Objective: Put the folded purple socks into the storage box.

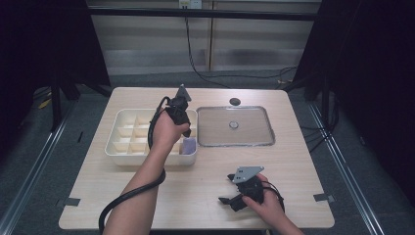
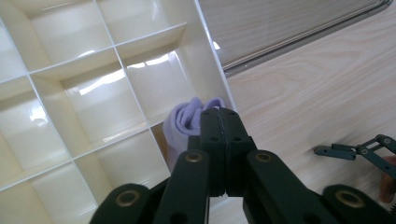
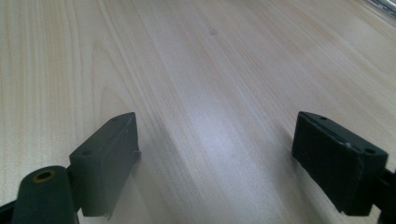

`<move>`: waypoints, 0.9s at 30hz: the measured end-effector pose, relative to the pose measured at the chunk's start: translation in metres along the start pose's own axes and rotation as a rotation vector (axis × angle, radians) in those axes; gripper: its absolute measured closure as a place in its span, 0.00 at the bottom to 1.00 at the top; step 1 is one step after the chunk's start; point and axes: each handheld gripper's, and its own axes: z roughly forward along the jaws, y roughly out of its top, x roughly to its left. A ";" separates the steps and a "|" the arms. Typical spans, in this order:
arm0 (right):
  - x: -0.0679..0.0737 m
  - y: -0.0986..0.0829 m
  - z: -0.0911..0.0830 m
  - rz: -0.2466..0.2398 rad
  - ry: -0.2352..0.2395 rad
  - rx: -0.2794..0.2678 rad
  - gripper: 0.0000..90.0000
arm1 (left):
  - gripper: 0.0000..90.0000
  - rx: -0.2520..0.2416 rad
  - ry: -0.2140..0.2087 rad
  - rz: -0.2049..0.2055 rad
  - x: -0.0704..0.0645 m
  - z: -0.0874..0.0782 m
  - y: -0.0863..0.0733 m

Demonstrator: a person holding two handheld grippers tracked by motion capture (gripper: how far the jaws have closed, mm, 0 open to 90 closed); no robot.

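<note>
A cream tray [image 1: 113,142] split into several compartments lies left of centre on the table. A rolled purple cloth [image 1: 188,145] sits in its front right compartment [image 2: 161,140]. My left gripper [image 1: 187,133] points down over that corner, and its jaws are pressed together at the top of the purple cloth [image 2: 184,123]. The cloth bulges on both sides of the tip of my left gripper [image 2: 219,112]. My right gripper [image 1: 226,188] rests near the table's front edge, with its jaws wide apart. Between the tips of my right gripper [image 3: 217,154] is only bare wood.
A shallow clear tray [image 1: 268,128] lies right of the cream one, with a small round piece [image 1: 234,125] in it. A dark round disc [image 1: 235,101] sits behind it. The other cream compartments [image 2: 102,98] look empty. My right gripper [image 2: 355,151] also appears far off in the left gripper view.
</note>
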 end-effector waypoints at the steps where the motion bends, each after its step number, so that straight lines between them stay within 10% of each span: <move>1: 0.000 0.000 0.000 0.000 0.000 0.000 0.16 | 1.00 -0.006 0.000 -0.005 -0.001 0.001 0.000; 27: 0.000 0.000 0.000 0.002 0.007 0.001 0.16 | 1.00 0.039 0.017 -0.009 0.001 0.024 0.001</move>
